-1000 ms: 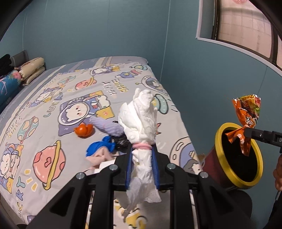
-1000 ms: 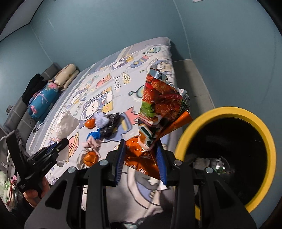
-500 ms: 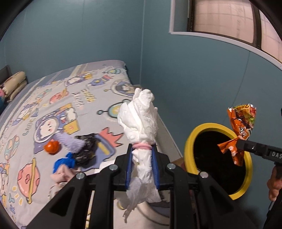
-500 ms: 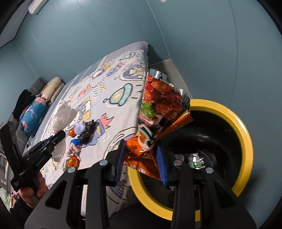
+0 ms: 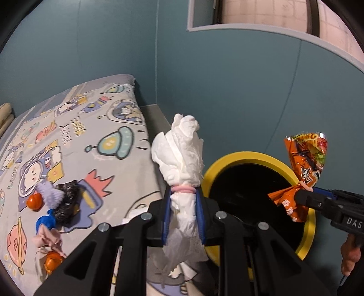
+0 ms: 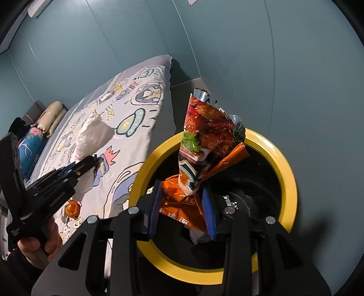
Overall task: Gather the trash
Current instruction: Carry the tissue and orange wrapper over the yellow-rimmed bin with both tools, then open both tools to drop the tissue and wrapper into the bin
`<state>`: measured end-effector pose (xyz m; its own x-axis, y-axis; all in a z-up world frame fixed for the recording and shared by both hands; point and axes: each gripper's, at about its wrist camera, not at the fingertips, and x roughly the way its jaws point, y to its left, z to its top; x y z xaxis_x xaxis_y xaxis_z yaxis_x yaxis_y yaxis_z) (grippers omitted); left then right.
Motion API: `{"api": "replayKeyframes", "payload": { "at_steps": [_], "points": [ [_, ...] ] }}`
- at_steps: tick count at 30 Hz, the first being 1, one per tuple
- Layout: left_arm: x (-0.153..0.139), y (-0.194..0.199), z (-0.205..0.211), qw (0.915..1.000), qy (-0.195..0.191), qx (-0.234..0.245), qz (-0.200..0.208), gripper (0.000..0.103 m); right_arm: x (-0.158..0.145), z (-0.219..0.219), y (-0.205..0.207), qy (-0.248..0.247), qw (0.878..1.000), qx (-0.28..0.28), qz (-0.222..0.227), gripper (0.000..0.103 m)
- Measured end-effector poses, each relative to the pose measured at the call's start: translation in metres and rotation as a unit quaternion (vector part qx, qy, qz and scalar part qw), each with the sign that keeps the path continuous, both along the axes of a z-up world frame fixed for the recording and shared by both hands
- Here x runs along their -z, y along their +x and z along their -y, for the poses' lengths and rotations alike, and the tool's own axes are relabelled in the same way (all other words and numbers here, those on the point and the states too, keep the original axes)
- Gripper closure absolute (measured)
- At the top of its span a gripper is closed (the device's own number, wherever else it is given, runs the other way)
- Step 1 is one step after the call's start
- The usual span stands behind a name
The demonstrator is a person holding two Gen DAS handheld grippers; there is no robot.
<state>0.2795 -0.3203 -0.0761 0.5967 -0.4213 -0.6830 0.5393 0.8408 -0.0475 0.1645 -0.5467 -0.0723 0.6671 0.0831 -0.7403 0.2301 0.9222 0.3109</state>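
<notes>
Tissue [image 5: 179,157], white, soft and crumpled, is pinched by the left gripper [image 5: 183,211] beside the bed [image 5: 95,145]. A shiny, crinkly orange snack bag [image 6: 204,145] is squeezed in the right gripper [image 6: 182,205] over the round yellow-rimmed trash bin [image 6: 284,173].

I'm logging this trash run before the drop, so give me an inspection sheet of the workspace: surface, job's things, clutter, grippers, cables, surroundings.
Surface: bed with a cartoon space-print sheet, beside a blue wall.
Job's things: white tissue wad and orange snack wrapper, both held; yellow-rimmed bin beside the bed, some litter already inside.
Clutter: orange balls, a black crumpled piece, blue, lilac and pink bits on the sheet.
Grippers: left gripper shut on the tissue wad, near the bin's rim; right gripper shut on the snack wrapper, over the bin's mouth.
Cables: nothing seen.
Surroundings: window above the bin; pillows at the bed's far end.
</notes>
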Motion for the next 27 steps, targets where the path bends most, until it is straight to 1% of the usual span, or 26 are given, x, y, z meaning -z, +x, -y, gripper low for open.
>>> {"api": "replayKeyframes", "payload": {
  "at_steps": [6, 16, 27],
  "points": [
    [0.008, 0.0, 0.022, 0.9998, 0.004, 0.017, -0.005, 0.084, 0.005, 0.005, -0.003, -0.014, 1.0, 0.012, -0.006, 0.071],
    [0.02, -0.006, 0.052, 0.9988, 0.014, 0.047, -0.012, 0.084, 0.024, 0.02, -0.002, 0.0, 0.999, 0.024, -0.027, 0.07],
    [0.022, -0.014, 0.072, 0.9976, 0.019, 0.066, -0.012, 0.084, 0.023, 0.02, -0.002, 0.002, 0.999, 0.025, -0.032, 0.07]
  ]
}}
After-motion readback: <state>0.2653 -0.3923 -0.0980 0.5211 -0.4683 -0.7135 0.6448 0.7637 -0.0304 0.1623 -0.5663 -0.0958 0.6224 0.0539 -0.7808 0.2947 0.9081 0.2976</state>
